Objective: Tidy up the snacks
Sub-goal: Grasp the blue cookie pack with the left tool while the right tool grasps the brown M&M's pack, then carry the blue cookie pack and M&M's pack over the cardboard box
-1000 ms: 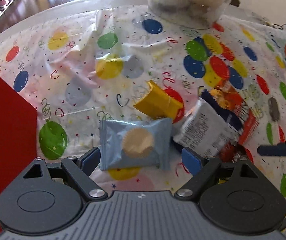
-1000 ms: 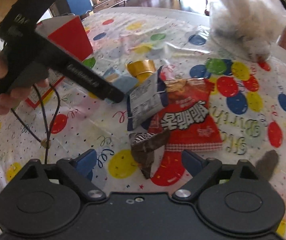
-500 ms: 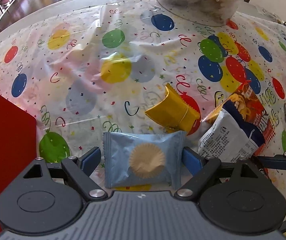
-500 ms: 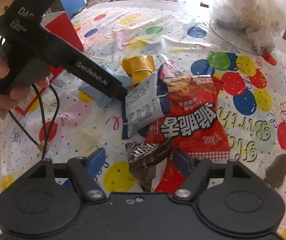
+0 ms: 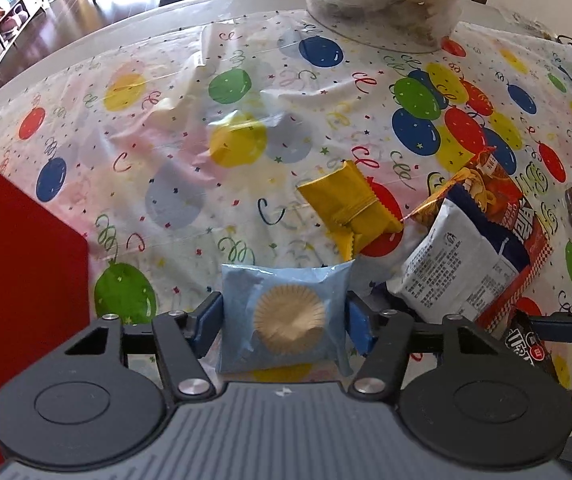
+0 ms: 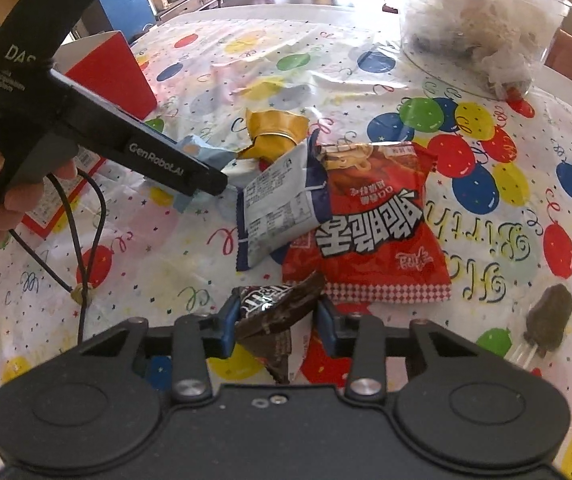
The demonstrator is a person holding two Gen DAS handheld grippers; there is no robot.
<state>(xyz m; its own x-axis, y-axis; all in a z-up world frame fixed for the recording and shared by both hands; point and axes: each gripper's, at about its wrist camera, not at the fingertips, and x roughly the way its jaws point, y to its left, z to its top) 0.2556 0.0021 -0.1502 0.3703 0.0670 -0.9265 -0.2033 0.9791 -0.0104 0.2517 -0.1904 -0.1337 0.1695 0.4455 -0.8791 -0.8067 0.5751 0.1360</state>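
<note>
My left gripper (image 5: 283, 322) is shut on a light blue cake packet (image 5: 283, 316), its blue pads against both sides of it. My right gripper (image 6: 275, 322) is shut on a dark brown chocolate packet (image 6: 273, 310) low over the table. A yellow packet (image 5: 348, 210), a white and navy packet (image 6: 275, 208) and a big red snack bag (image 6: 378, 228) lie in a heap between the grippers. The left gripper also shows in the right wrist view (image 6: 201, 178), held by a hand, with the blue packet (image 6: 201, 150) partly hidden behind it.
A red box (image 6: 115, 74) stands at the left; it also shows in the left wrist view (image 5: 17, 280). A clear bag of snacks (image 6: 474, 20) sits at the far edge of the balloon tablecloth (image 5: 165, 140). A chocolate ice-cream bar (image 6: 548, 322) lies at the right.
Both grippers moved forward over their packets and closed. The left took hold of the blue cake packet, the right took hold of the brown chocolate packet.
</note>
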